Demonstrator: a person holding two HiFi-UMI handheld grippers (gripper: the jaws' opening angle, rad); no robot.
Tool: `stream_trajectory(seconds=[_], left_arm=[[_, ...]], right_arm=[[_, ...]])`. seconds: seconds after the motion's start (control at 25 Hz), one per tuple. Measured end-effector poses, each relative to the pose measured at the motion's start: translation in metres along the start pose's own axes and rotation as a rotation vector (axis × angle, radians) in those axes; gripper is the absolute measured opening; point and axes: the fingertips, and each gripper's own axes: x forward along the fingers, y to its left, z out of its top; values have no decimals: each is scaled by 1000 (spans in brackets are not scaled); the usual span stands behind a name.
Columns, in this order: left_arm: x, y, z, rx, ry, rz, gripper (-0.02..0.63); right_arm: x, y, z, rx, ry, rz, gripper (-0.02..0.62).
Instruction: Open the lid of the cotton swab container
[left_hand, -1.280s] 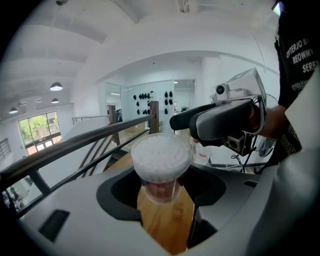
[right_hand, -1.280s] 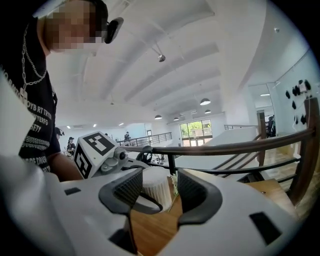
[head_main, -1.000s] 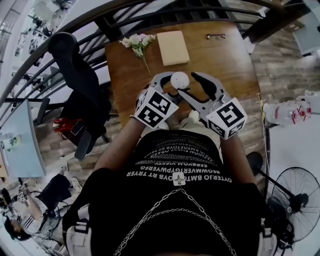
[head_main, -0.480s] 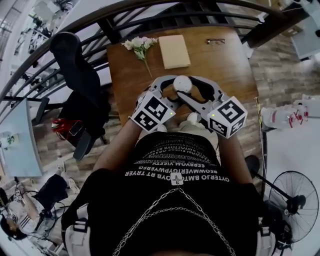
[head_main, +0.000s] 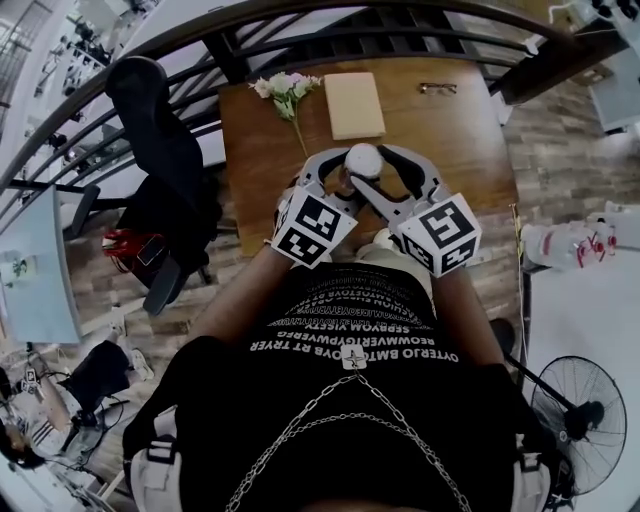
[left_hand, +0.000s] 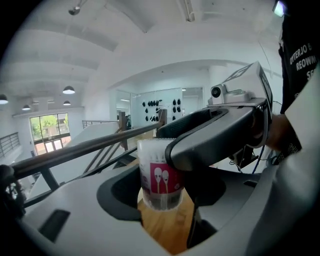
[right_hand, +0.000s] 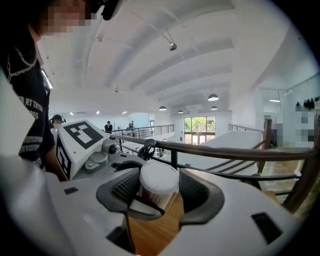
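Head view first: the left gripper (head_main: 338, 172) and the right gripper (head_main: 380, 170) meet over the near half of the brown wooden table (head_main: 268, 172). Both are on the clear plastic cotton swab container (head_main: 362, 160). Well behind it lie a bunch of pale flowers (head_main: 285, 88), a flat tan book (head_main: 354, 104) and a pair of glasses (head_main: 438, 88), none of them in the way.

Left gripper view: the jaws are spread wide round the container's pink-labelled body and look pressed against its wall (I can't tell whether its base rests on the wood). The right gripper's dark jaw crosses right in front, so the two tools crowd each other. A careless twist could knock them together.

Right gripper view: the ribbed pads (right_hand: 125, 189) pinch the round white lid (right_hand: 159, 176) from either side. The danger, as I judge it, is an off-axis pull that lets the thin cup squirm out of the left grip. Or the lid pops suddenly and swabs scatter.
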Motion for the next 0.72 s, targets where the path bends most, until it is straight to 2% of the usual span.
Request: stream_trajectory(seconds=[0.12,0.72], left_arm=[[0,3,2,7,-18,14,272],[29,5,10,8,-74,14,262]], right_arm=[[2,-2,1,-7,2,-12,245],[-3,-42,-7,251,-105,-18,235]])
